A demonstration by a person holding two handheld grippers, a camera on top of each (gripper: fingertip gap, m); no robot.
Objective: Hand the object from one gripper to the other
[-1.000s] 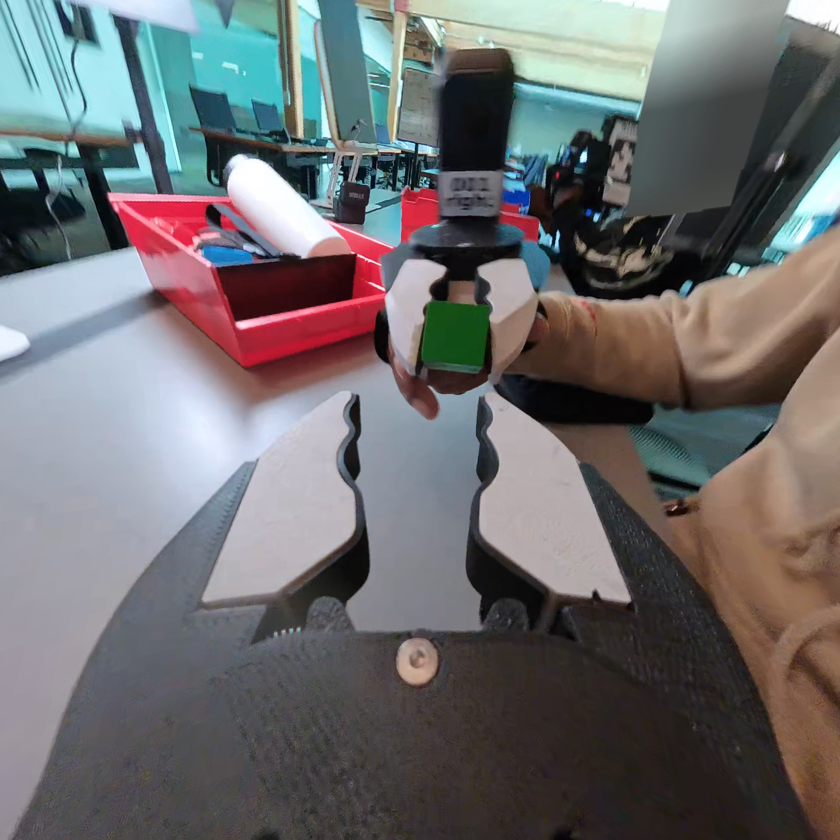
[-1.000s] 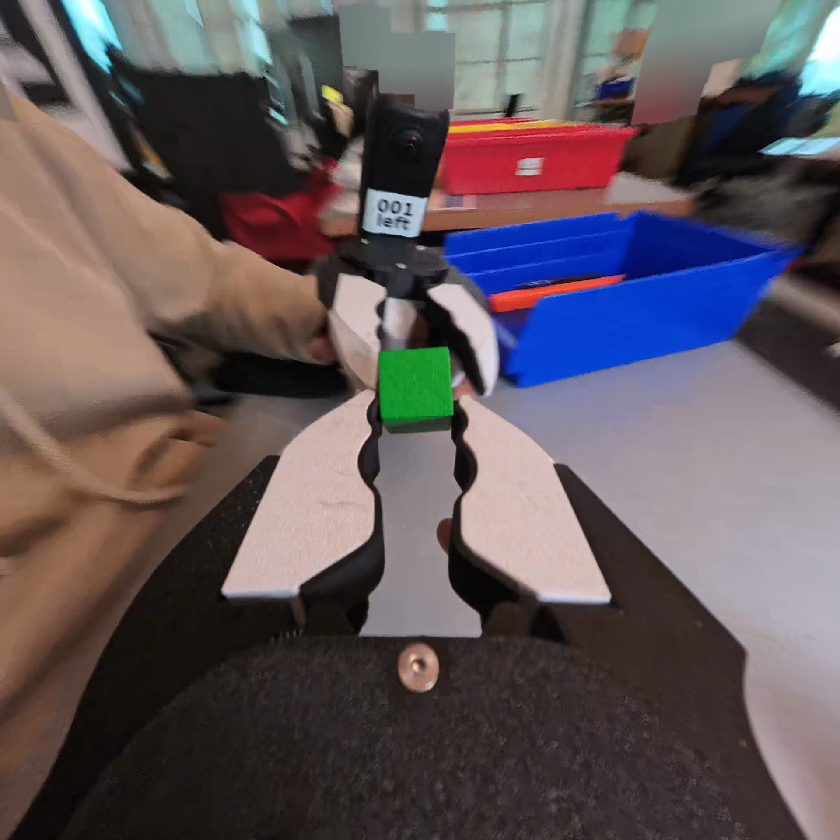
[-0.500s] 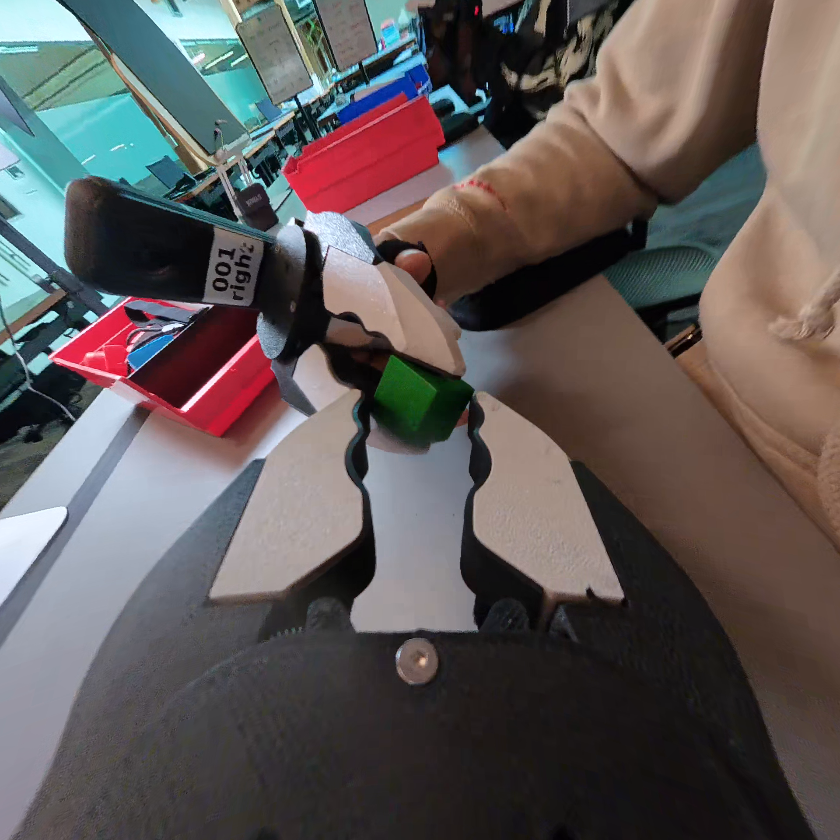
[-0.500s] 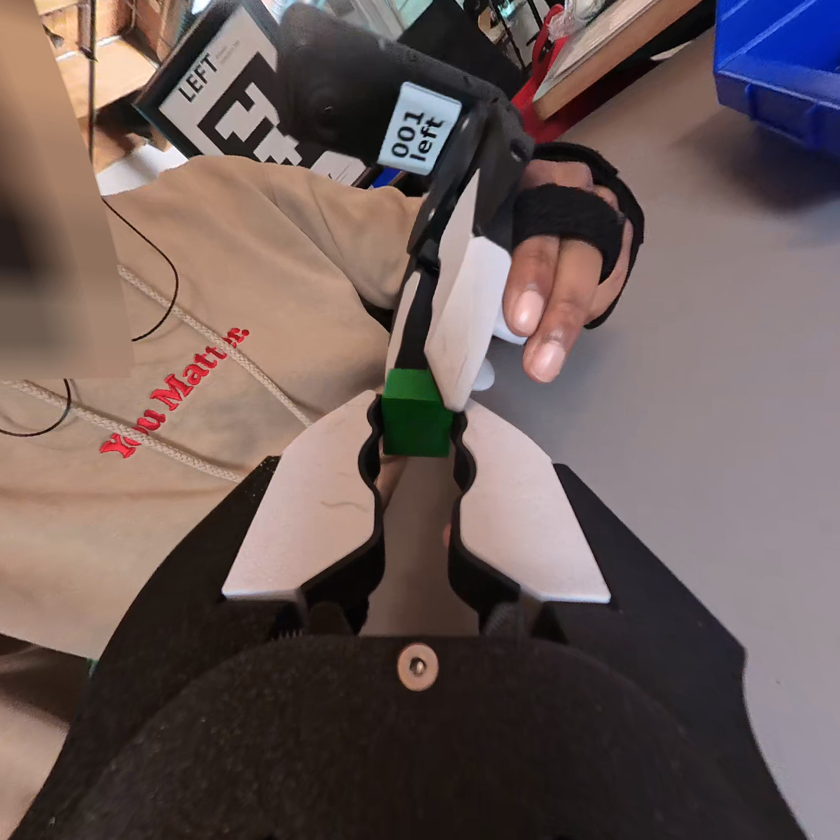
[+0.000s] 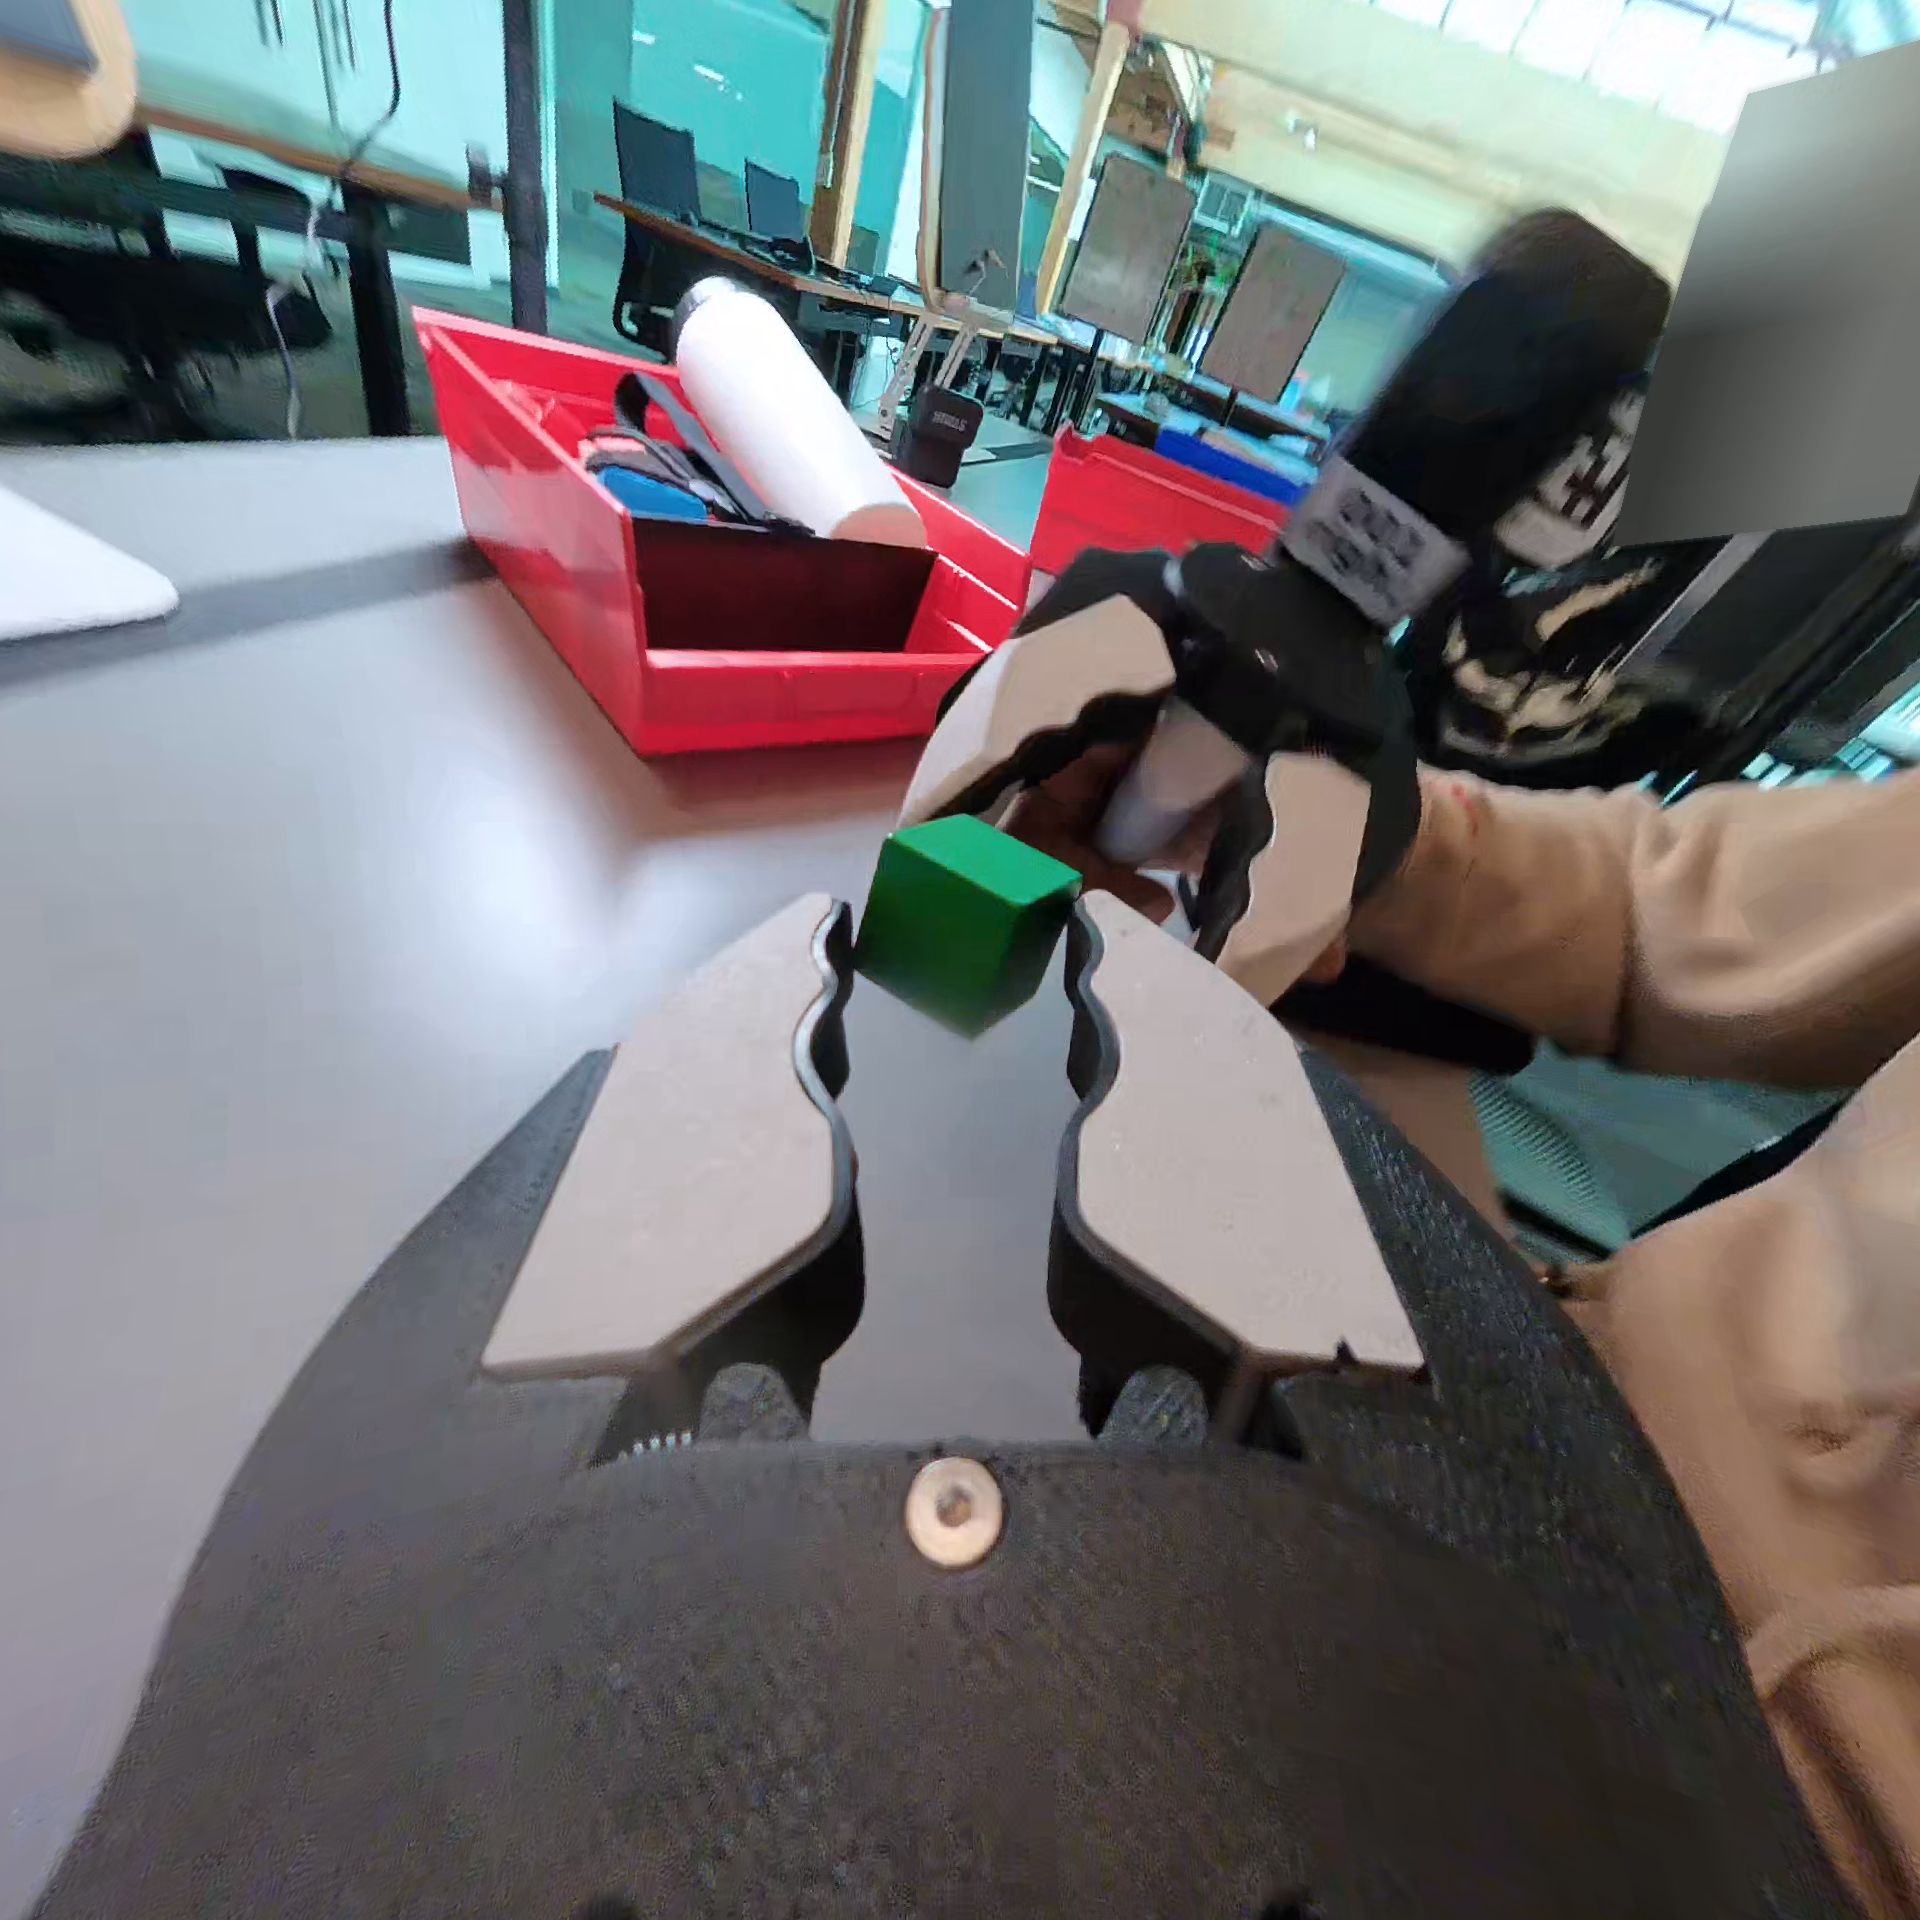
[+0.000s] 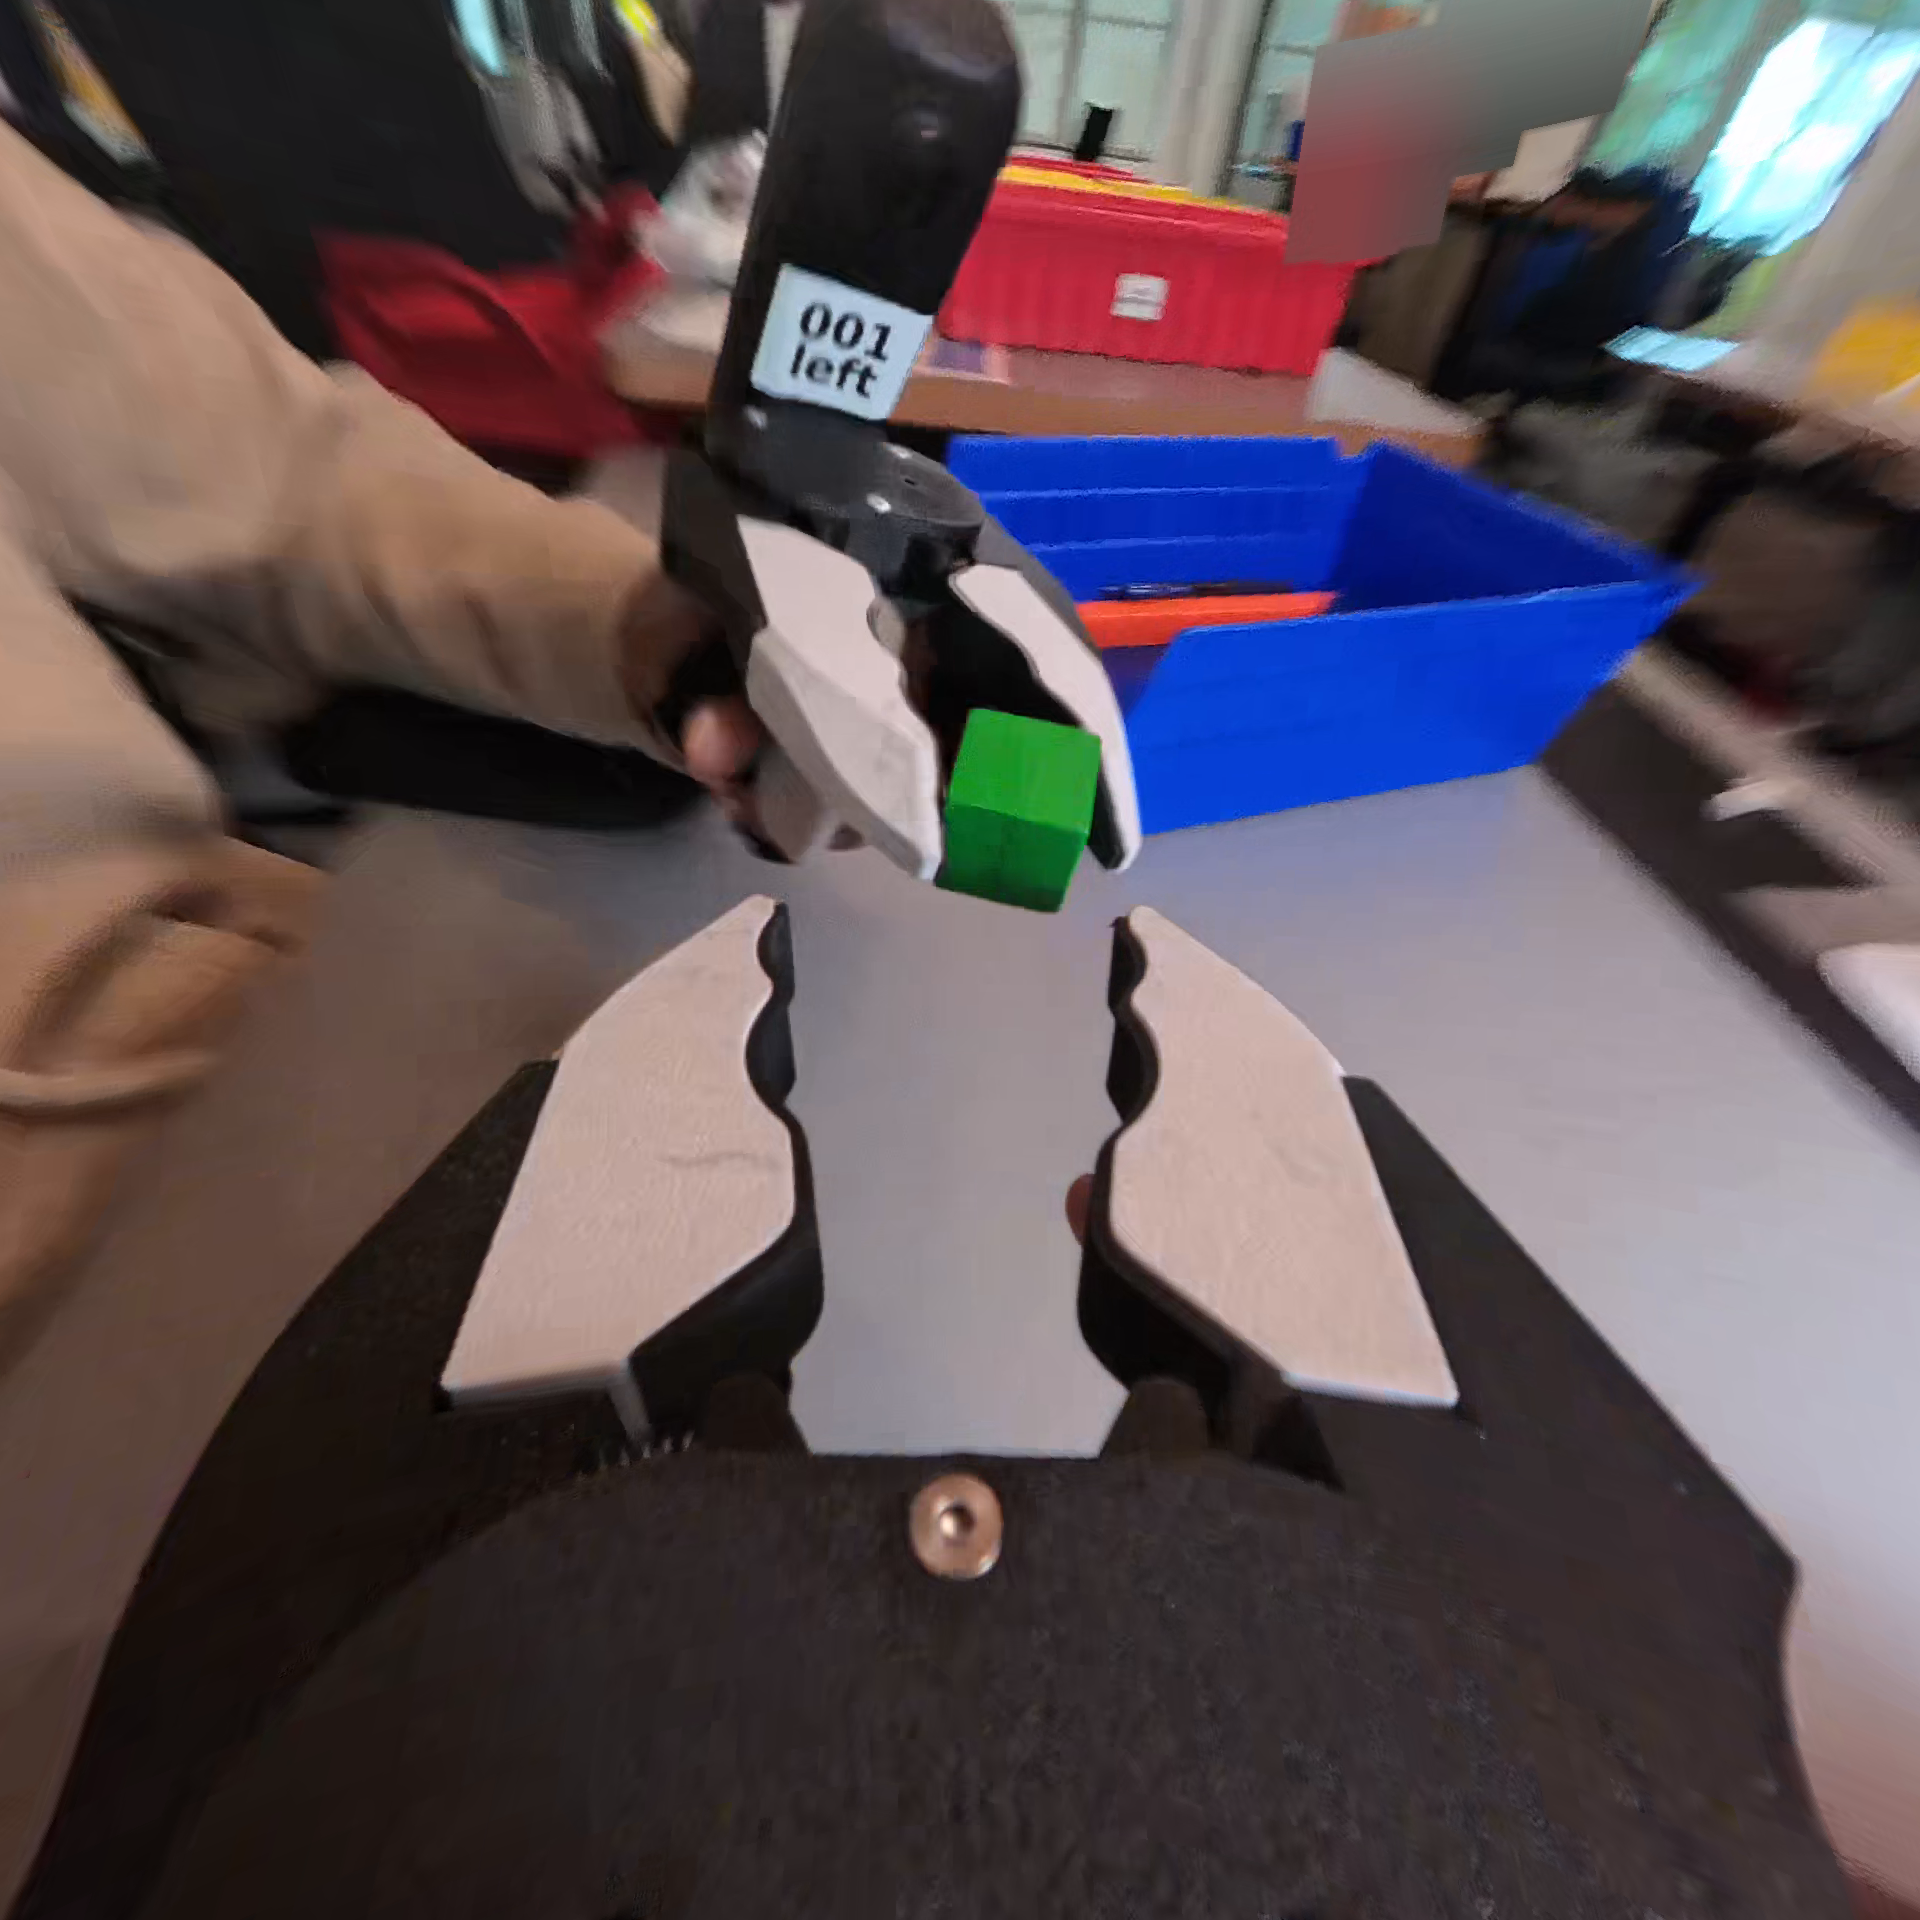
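Blurred far red bin [image 6: 1132, 281].

- green cube [image 5: 961, 920]: solid, plain-faced, sharp-edged block
- tilted, one corner pointing down
- pinched between the left gripper [image 5: 956, 914] fingertips, above the grey table [image 5: 312, 831]

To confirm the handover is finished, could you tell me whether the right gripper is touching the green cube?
Apart. The right wrist view shows the right gripper open, with bare table between its fingertips and the green cube.
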